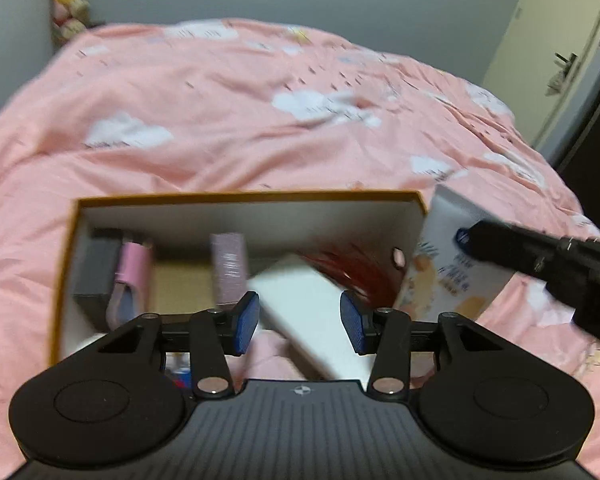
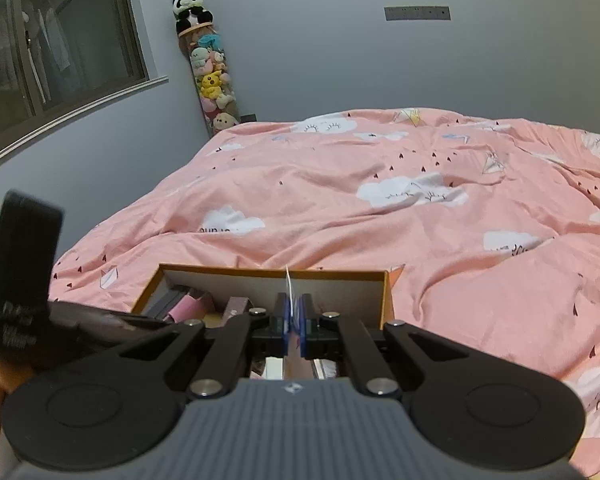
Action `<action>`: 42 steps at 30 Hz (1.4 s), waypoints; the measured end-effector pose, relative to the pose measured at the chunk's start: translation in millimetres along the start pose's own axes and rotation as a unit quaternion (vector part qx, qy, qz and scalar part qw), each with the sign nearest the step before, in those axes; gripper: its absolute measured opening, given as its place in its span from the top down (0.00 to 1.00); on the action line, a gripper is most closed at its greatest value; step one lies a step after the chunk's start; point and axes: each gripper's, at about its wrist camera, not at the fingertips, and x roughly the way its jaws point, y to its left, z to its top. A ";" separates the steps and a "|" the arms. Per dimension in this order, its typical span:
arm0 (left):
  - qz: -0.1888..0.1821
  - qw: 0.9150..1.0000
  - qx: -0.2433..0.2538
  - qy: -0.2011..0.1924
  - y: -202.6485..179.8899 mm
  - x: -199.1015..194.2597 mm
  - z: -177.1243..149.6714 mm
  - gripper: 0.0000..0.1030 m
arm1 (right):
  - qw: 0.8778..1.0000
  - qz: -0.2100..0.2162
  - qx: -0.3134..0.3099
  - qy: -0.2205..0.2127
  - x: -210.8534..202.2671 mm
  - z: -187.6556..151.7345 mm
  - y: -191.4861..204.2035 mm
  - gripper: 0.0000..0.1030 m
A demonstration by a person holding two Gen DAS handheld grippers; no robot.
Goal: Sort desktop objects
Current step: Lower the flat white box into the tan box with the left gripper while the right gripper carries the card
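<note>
An orange-rimmed cardboard box (image 1: 244, 197) lies on the pink bed. My left gripper (image 1: 300, 322) hangs over its near side, open. A flat white box (image 1: 308, 308), tilted and blurred, lies between the blue pads without being pressed by them. My right gripper (image 2: 295, 314) is shut on a white snack packet (image 1: 440, 276) with a blue logo, held upright just outside the box's right wall. In the right wrist view the packet (image 2: 288, 282) shows only as a thin edge. The box (image 2: 386, 292) lies right ahead there.
Inside the box are a dark grey case (image 1: 94, 272), a pink item (image 1: 134, 268), a mauve carton (image 1: 230, 268) and something red (image 1: 356, 276). The pink cloud-print duvet (image 2: 420, 240) spreads all around. A column of plush toys (image 2: 210, 76) stands by the far wall.
</note>
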 end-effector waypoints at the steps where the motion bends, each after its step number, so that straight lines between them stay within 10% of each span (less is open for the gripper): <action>1: 0.010 1.000 -0.003 -0.007 2.8 -3.8 -1.3 0.48 | 1.000 0.000 0.001 -0.003 -0.4 1.4 1.7 0.95; 12: 0.082 0.995 -0.042 -0.040 40.9 -17.8 -13.6 0.48 | 1.000 0.018 0.006 -0.019 15.7 17.2 26.8 0.95; 42: 0.074 0.994 -0.078 -0.013 82.0 7.4 -29.3 0.48 | 0.998 0.007 0.059 0.036 106.9 8.8 39.5 0.95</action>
